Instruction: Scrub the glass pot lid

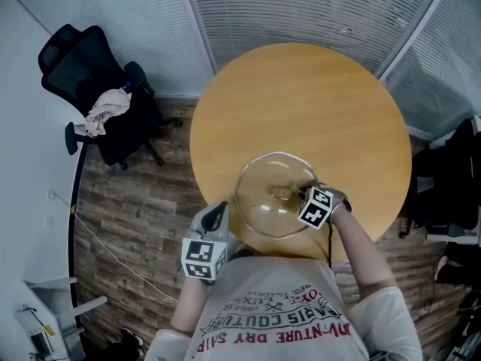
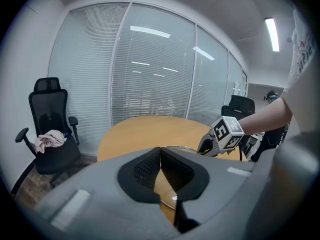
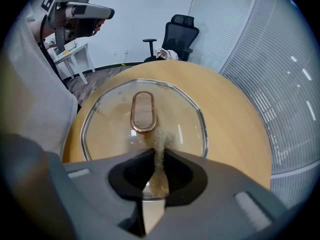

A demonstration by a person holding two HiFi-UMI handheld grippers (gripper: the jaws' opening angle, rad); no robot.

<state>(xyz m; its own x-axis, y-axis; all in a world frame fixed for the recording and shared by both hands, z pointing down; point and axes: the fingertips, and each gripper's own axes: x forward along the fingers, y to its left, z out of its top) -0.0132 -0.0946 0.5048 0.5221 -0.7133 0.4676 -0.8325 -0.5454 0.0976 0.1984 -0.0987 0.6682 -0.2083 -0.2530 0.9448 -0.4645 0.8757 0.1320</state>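
Observation:
The glass pot lid (image 1: pixel 269 205) lies flat on the round wooden table (image 1: pixel 301 104), near its front edge. Its oval brown handle (image 3: pixel 143 111) sits at the centre of the lid (image 3: pixel 110 129). My right gripper (image 3: pixel 159 158) is shut on a tan scrub pad (image 3: pixel 160 140), whose frayed tip rests on the glass just beside the handle. In the head view the right gripper (image 1: pixel 302 195) reaches over the lid's right side. My left gripper (image 1: pixel 216 215) hovers off the table's front-left edge, apart from the lid; its jaws (image 2: pixel 161 170) are shut with nothing between them.
A black office chair (image 1: pixel 98 81) with a pinkish cloth (image 1: pixel 105 110) on its seat stands left of the table. Glass walls with blinds run behind. Dark chairs (image 1: pixel 451 179) stand at the right, white furniture (image 1: pixel 45 307) at the lower left. A cable (image 1: pixel 113 254) crosses the wooden floor.

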